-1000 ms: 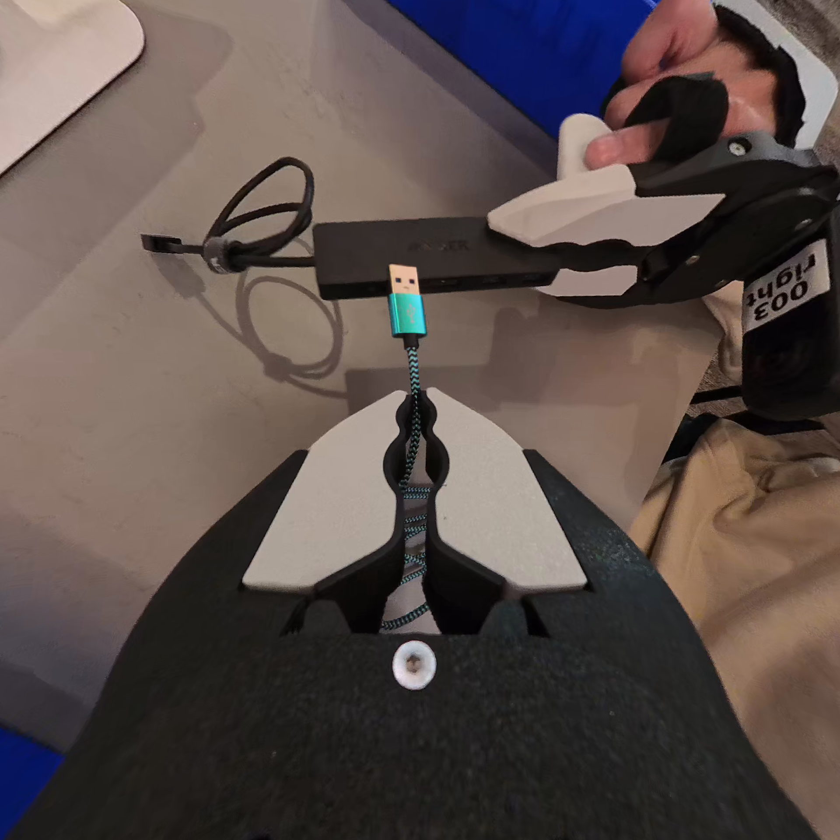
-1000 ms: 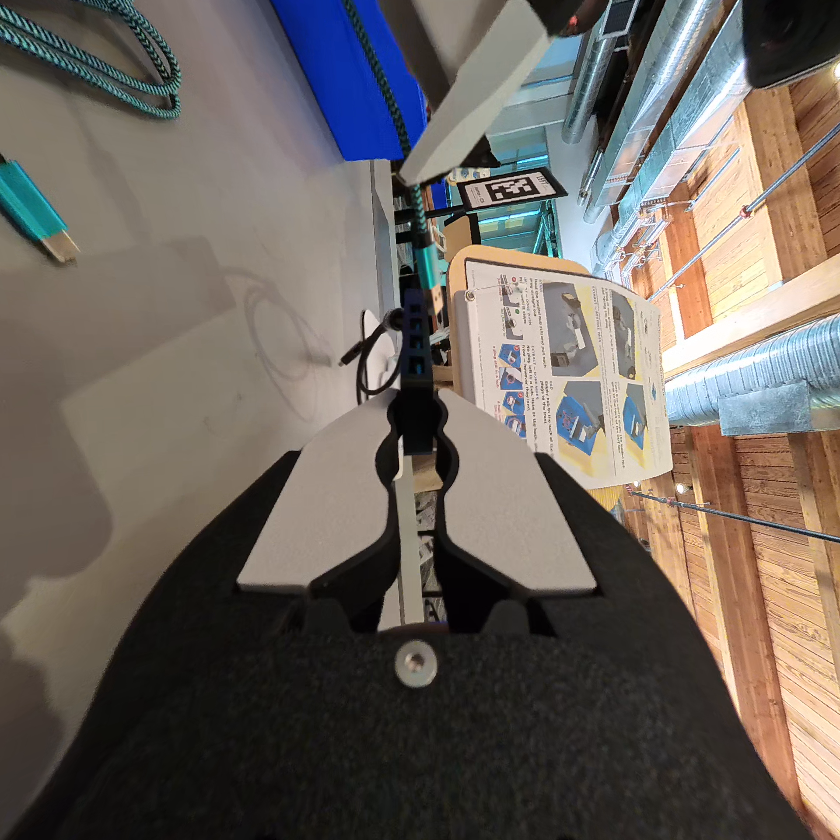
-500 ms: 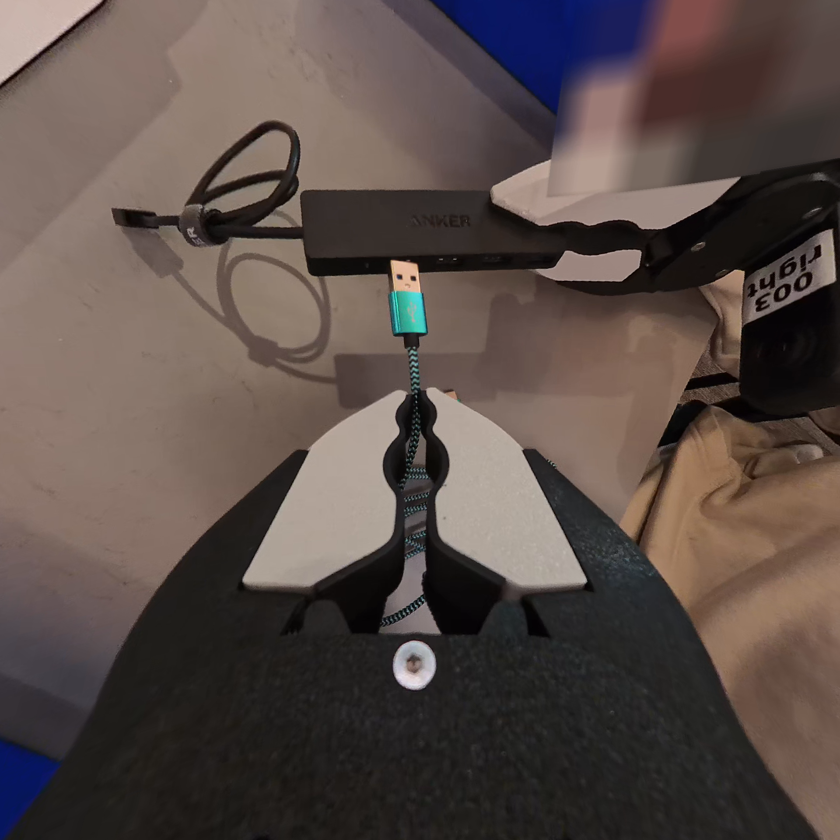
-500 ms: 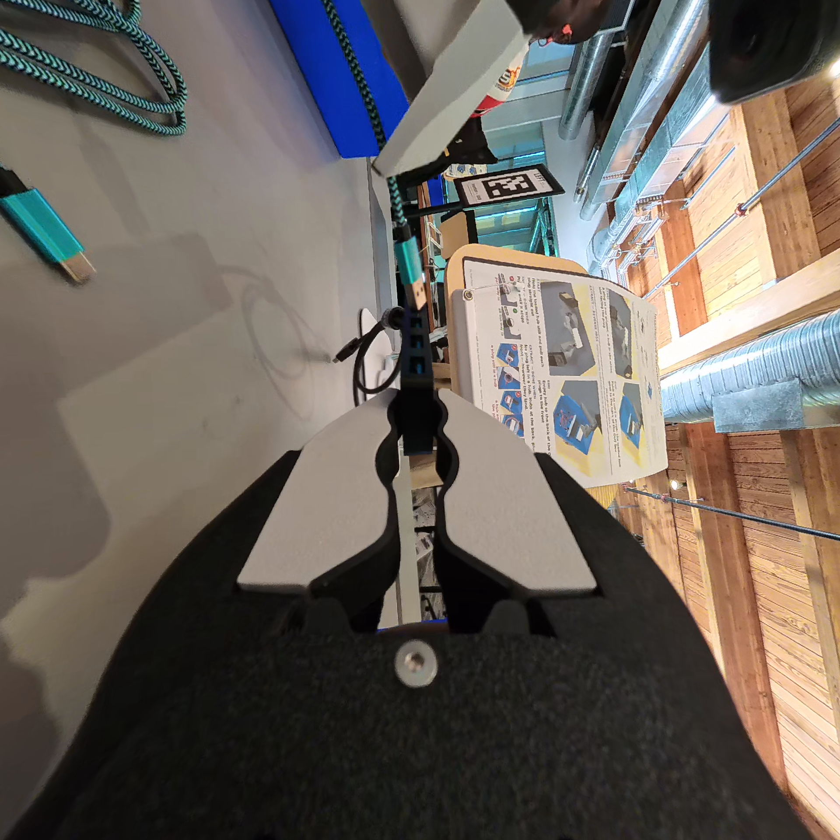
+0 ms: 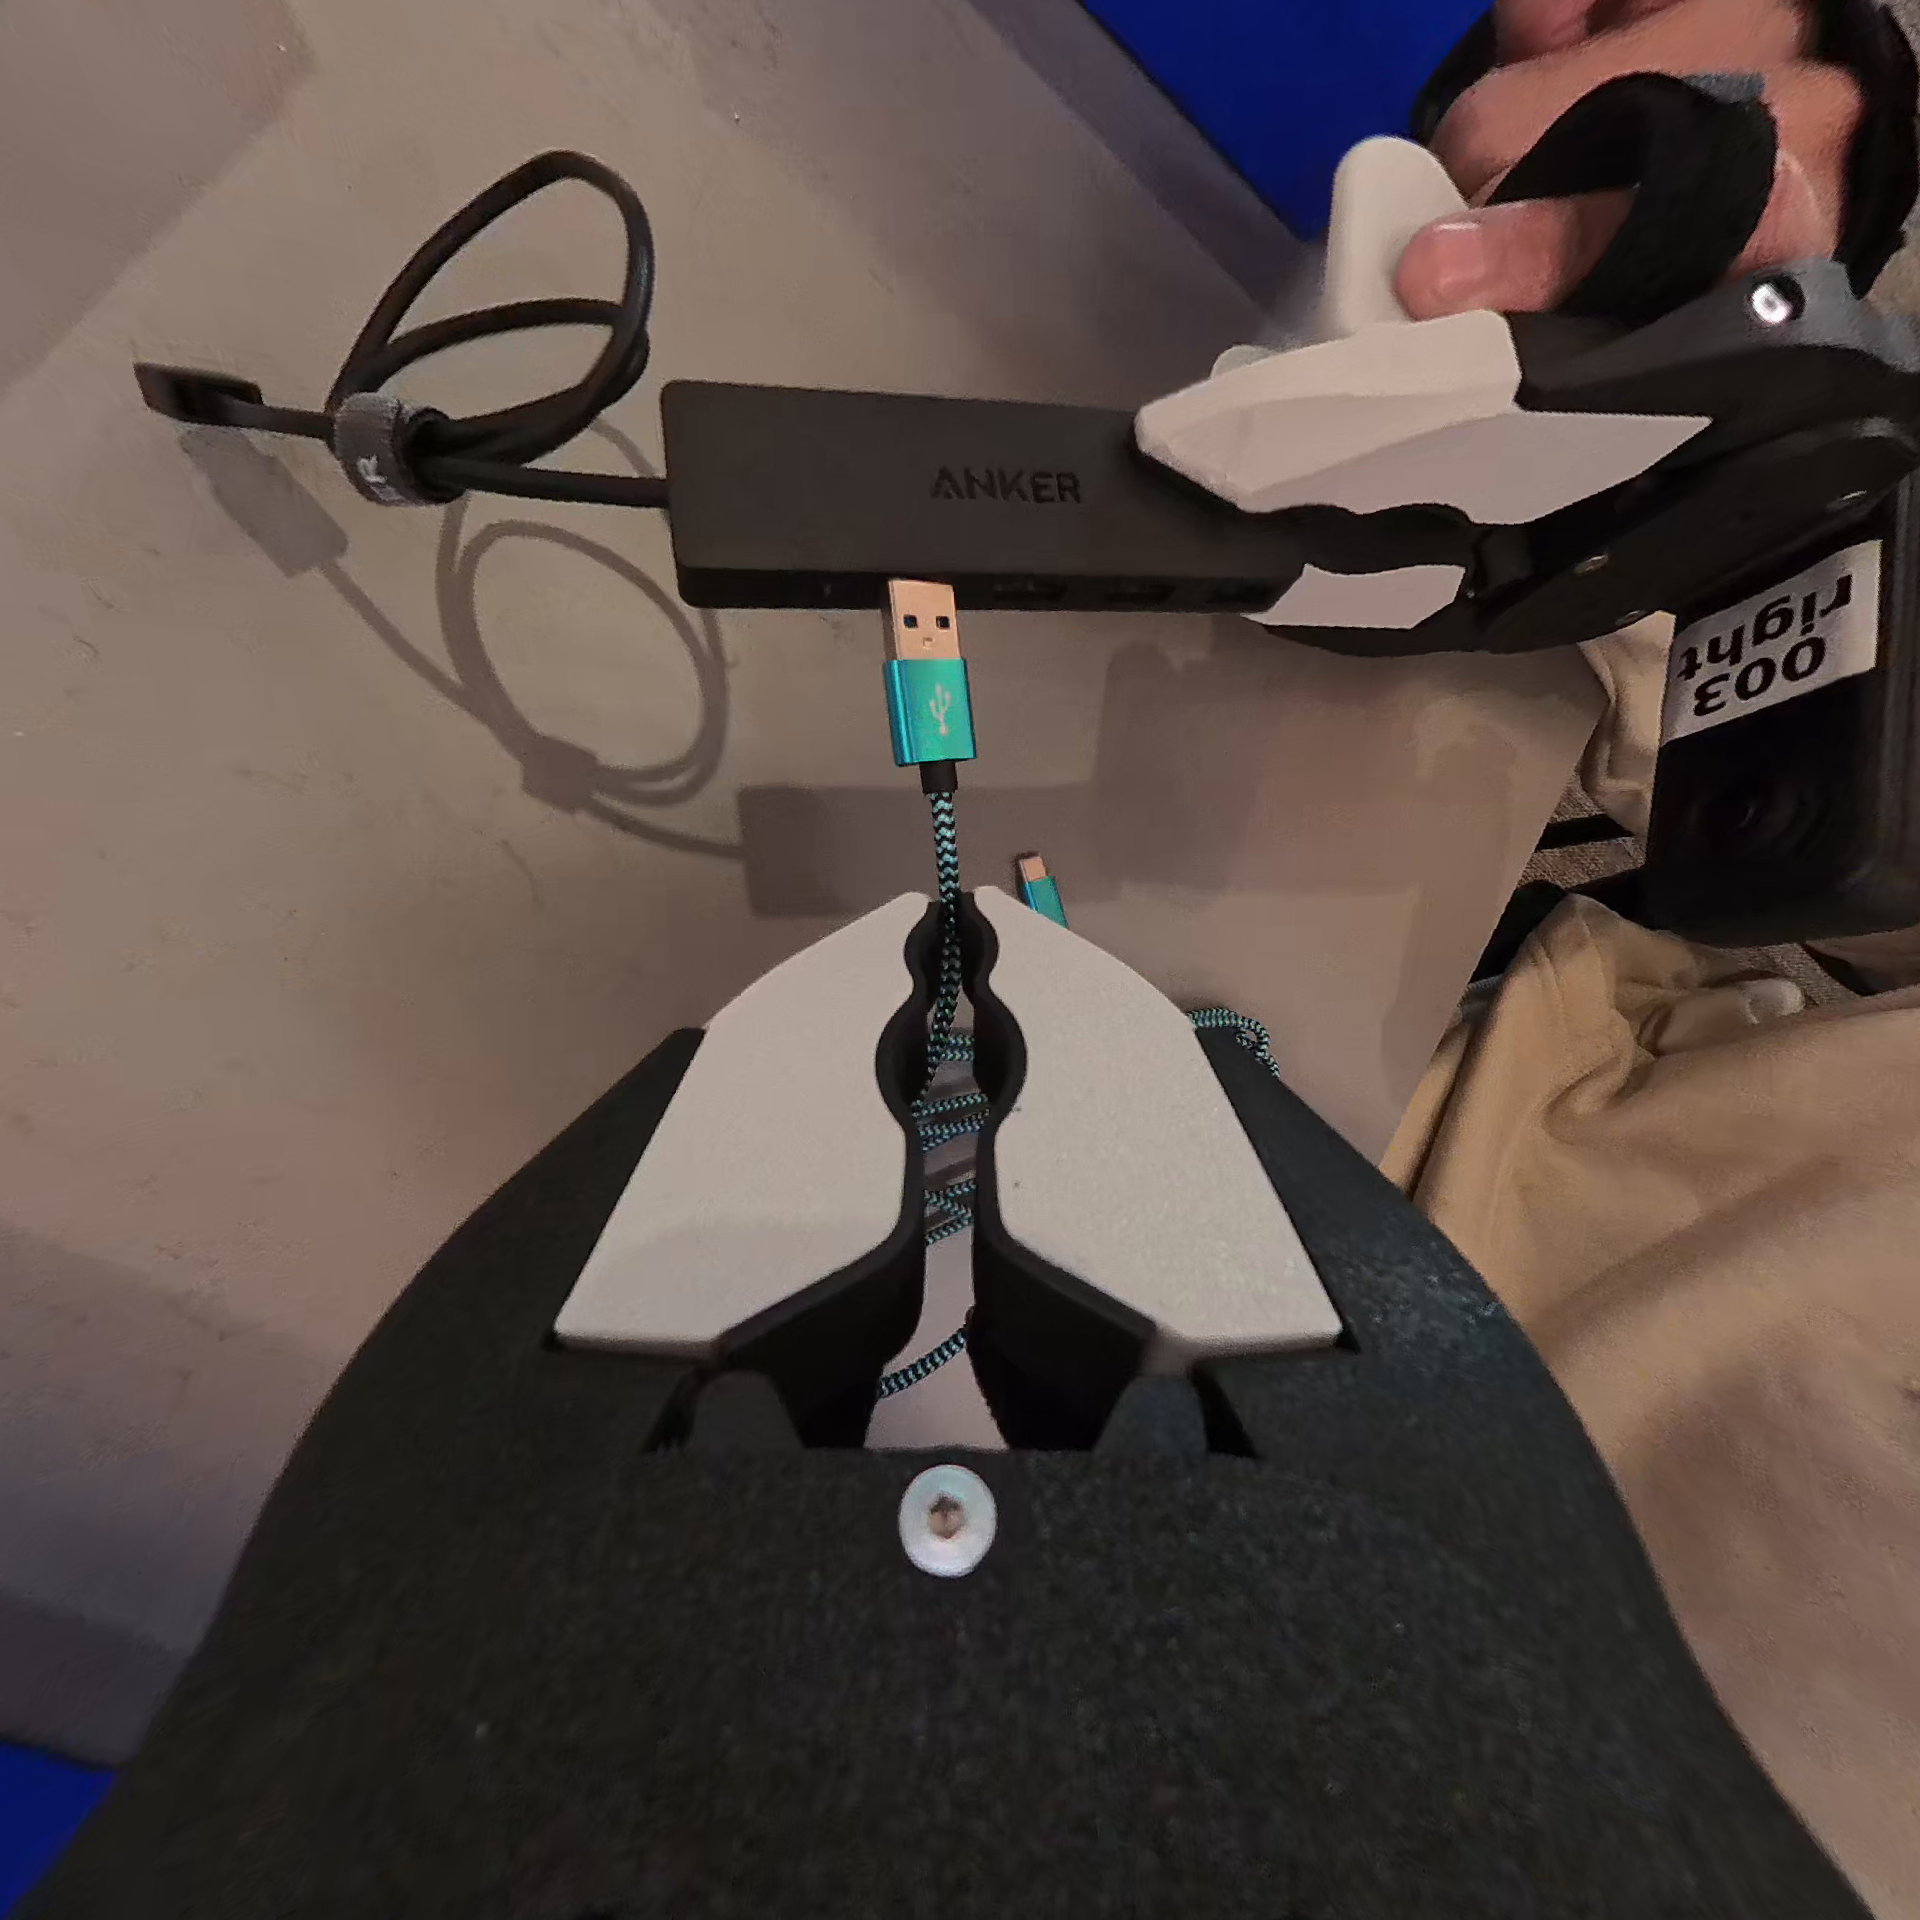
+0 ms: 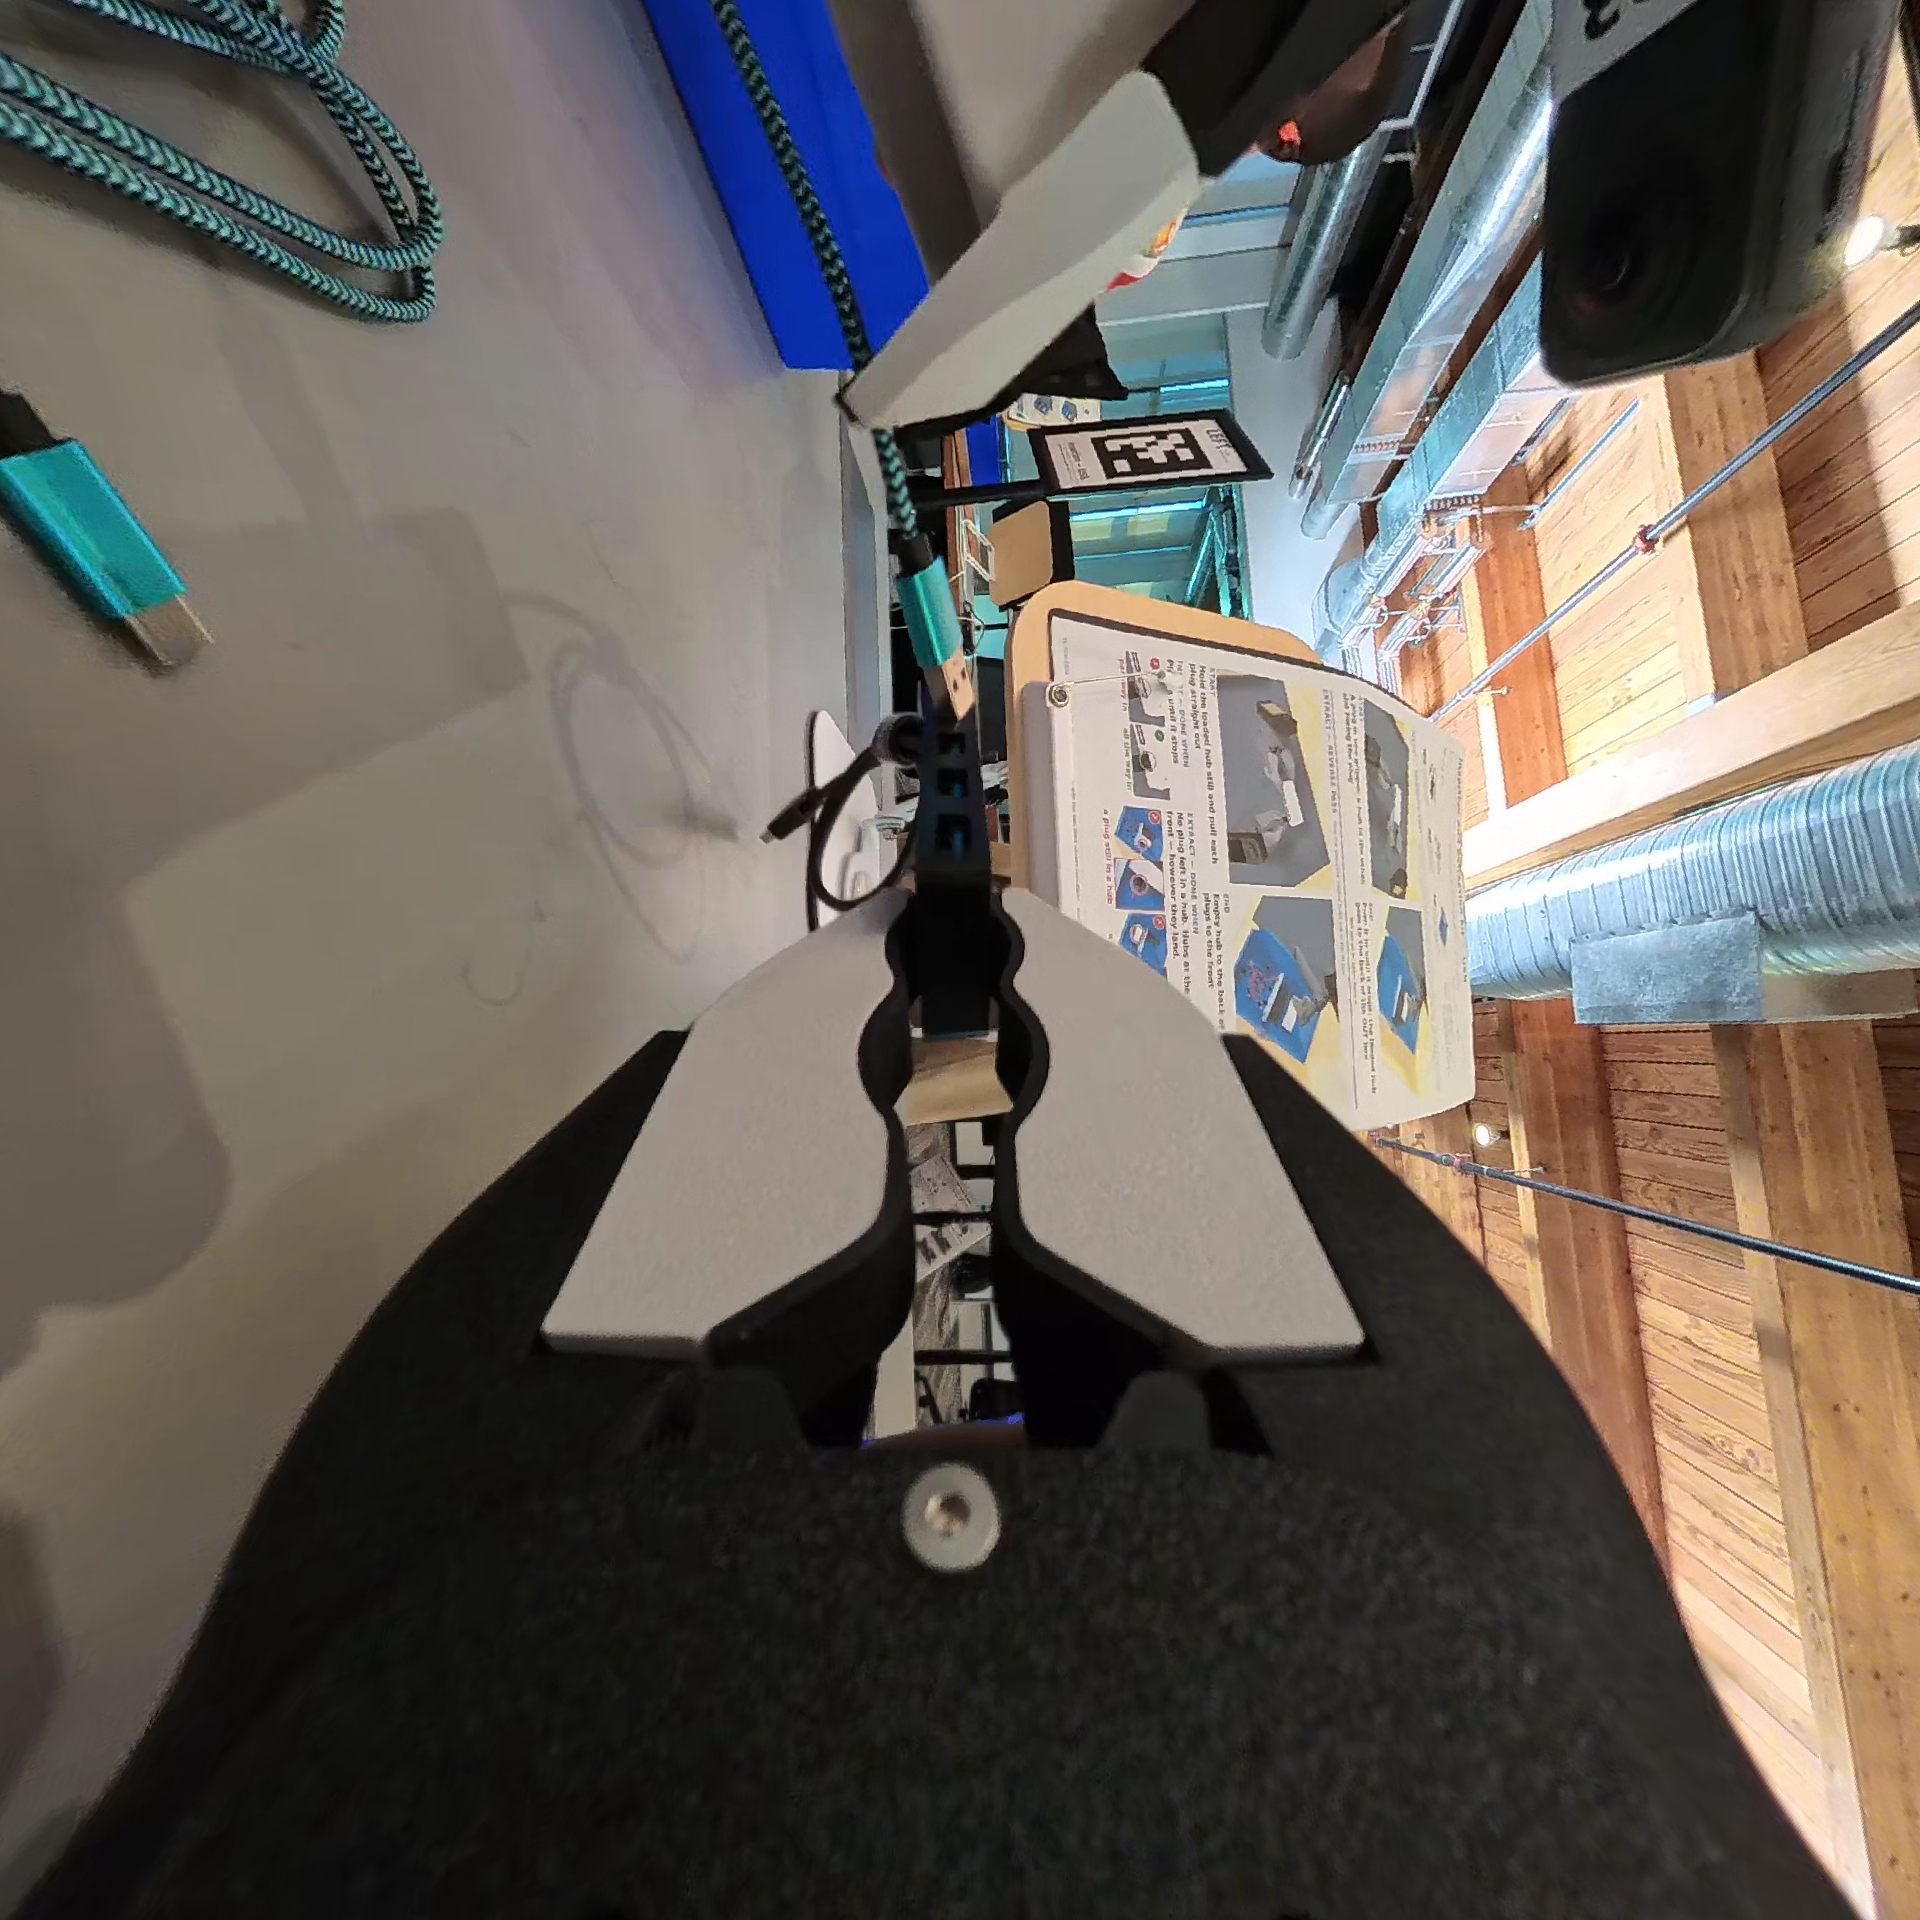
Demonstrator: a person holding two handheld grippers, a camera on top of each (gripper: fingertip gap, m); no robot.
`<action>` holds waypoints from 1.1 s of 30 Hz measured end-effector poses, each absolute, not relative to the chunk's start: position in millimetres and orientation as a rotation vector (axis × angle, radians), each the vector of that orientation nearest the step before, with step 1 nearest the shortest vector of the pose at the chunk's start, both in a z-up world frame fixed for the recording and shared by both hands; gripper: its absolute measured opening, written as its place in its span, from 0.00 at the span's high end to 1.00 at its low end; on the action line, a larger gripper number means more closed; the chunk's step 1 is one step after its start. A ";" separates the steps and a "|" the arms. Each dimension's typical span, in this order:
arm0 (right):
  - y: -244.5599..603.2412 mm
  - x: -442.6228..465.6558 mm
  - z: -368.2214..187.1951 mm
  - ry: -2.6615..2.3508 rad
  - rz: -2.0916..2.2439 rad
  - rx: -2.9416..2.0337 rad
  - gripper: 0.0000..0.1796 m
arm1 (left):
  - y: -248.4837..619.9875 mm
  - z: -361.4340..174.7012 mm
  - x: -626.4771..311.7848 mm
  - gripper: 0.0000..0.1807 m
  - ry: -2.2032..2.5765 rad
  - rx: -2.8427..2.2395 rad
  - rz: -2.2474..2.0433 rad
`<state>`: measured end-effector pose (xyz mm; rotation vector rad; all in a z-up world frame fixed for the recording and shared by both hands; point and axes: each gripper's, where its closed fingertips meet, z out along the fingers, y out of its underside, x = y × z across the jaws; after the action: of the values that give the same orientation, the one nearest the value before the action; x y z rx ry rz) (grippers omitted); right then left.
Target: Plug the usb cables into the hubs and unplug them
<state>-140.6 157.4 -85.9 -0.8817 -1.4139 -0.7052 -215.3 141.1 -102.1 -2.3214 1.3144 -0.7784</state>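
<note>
Teal braided USB cable is pinched in my left gripper, its gold plug just ahead, tip at the black hub port row. My right gripper clamps that hub's end above the grey table.

Black slim hub held level above grey table, coiled lead trailing left. Teal braided USB cable, gold plug tip at hub's port edge, not seated.
</note>
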 end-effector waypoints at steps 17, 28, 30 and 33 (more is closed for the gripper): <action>164.6 -135.9 -94.4 -1.427 -0.673 -0.963 0.94 | 163.8 -110.1 -221.8 0.79 1.434 -1.848 -0.200; 168.1 -131.5 -94.2 -1.414 -0.638 -0.999 0.94 | 163.0 -174.4 -209.2 0.77 1.545 -1.736 -0.054; 168.1 -130.8 -93.7 -1.413 -0.634 -1.002 0.94 | 167.7 -174.7 -208.1 0.76 1.550 -1.716 -0.055; 168.3 -129.7 -93.1 -1.411 -0.629 -1.004 0.94 | 169.6 -179.7 -205.4 0.79 1.604 -1.679 -0.051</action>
<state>-129.7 168.3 -93.1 -1.0037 -1.4109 -0.6293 -205.4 169.6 -179.7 -1.6789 1.6043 -0.0510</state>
